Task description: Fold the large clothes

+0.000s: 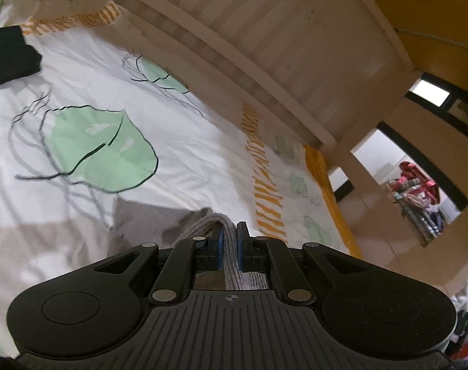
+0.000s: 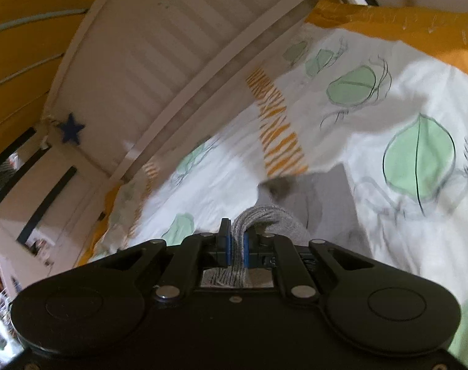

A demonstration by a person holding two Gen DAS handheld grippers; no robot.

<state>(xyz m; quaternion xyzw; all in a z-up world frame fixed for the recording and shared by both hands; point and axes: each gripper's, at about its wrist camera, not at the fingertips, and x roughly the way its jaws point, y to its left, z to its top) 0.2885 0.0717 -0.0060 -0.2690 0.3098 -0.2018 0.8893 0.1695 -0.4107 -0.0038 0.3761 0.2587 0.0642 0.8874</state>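
Both ends of a grey garment [image 1: 231,246] with ribbed knit edges are pinched up: my left claw [image 1: 230,240] is clamped on one ribbed band, my right claw [image 2: 237,246] squeezed tight on another. The smooth grey rest sags onto the bed [image 1: 178,141], a wrinkly white sheet printed with green leaves and orange stripes, beside a white slatted bed frame [image 1: 264,30].

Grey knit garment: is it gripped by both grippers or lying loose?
Gripped by both. The left gripper and right gripper each pinch the grey knit garment; the rest hangs toward the bed cover.
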